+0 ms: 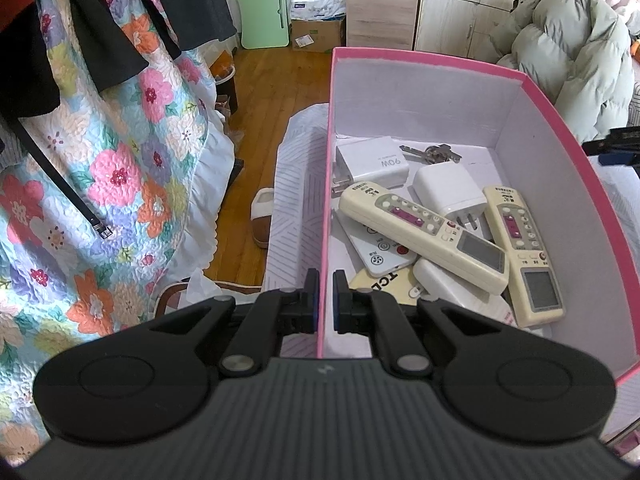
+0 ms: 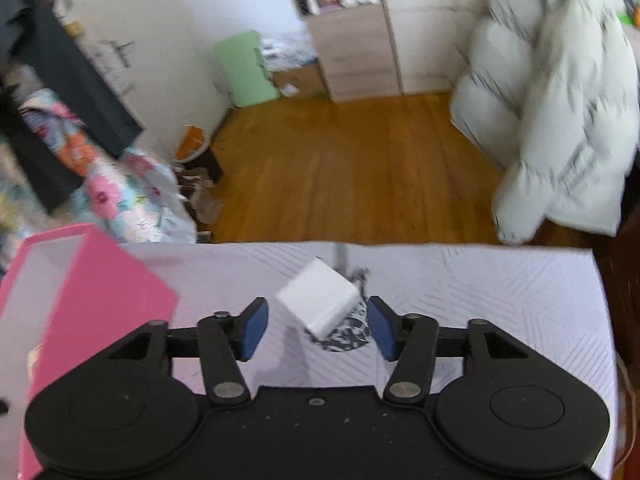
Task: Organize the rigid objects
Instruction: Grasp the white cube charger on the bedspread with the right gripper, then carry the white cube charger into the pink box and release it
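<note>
White charger (image 2: 318,300) on table, between parted right hand-held gripper (image 2: 318,330) pads

**Two wrist views over one table**

Left wrist view: looks steeply down along its fingers, close over the near wall of the pink box (image 1: 420,60), facing the cupboards (image 1: 460,0). Right wrist view: blurred, looks down over the white tabletop (image 2: 500,280), the box (image 2: 100,280) at its left edge. Both share the box, wooden floor (image 1: 276,76), green board (image 1: 262,12) and pale padded coat (image 1: 568,48).
</note>
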The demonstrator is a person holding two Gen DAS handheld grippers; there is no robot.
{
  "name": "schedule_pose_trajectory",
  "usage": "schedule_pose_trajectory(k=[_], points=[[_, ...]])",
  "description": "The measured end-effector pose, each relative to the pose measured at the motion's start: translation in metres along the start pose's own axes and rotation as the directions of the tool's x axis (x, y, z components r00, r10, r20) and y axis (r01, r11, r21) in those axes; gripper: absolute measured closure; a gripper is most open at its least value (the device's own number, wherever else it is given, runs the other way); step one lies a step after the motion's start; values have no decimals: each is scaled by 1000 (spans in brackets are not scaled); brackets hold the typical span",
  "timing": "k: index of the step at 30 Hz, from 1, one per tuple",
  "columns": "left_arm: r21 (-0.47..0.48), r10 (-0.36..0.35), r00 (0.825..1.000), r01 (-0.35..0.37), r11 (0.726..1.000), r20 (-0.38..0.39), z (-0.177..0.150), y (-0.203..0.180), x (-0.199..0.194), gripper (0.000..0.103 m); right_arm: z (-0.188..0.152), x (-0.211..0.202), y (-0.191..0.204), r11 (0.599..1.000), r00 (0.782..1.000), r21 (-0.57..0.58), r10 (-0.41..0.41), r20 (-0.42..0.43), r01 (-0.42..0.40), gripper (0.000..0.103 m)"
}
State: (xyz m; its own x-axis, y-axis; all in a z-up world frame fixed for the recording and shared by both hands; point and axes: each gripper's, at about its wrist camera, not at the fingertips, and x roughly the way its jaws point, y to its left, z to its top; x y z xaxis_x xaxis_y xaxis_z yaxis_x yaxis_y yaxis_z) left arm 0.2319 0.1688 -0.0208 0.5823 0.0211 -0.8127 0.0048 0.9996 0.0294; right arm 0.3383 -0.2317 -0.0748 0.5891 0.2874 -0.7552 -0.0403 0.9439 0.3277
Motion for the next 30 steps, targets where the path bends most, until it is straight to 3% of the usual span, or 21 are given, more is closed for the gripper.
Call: schedule_pose_trajectory(k=[5, 13, 15, 17, 18, 30], points=[[2, 0, 1000, 0, 1000, 0, 0, 0, 0, 98, -2, 23, -5, 997, 1000, 75, 7, 7, -8, 37], [3, -2, 1000, 2, 1000, -1, 0, -2, 0, 98, -8, 39, 33, 985, 988, -99, -136, 72, 143, 30], [4, -2, 1000, 2, 1000, -1, -1, -2, 1, 98, -11, 40, 36, 978, 983, -124, -156, 97, 167, 30], [5, -2, 1000, 2, 1000, -4, -1, -2, 2, 98, -14, 39, 37, 969, 976, -143, -184, 118, 200, 41], [5, -2, 1000, 2, 1000, -4, -1, -2, 2, 98, -15, 37, 37, 966, 974, -154, -191, 124, 209, 41], [18, -9, 1000, 9, 1000, -7, 0, -3, 2, 98, -41, 7, 19, 997, 993, -41, -54, 100, 59, 41]])
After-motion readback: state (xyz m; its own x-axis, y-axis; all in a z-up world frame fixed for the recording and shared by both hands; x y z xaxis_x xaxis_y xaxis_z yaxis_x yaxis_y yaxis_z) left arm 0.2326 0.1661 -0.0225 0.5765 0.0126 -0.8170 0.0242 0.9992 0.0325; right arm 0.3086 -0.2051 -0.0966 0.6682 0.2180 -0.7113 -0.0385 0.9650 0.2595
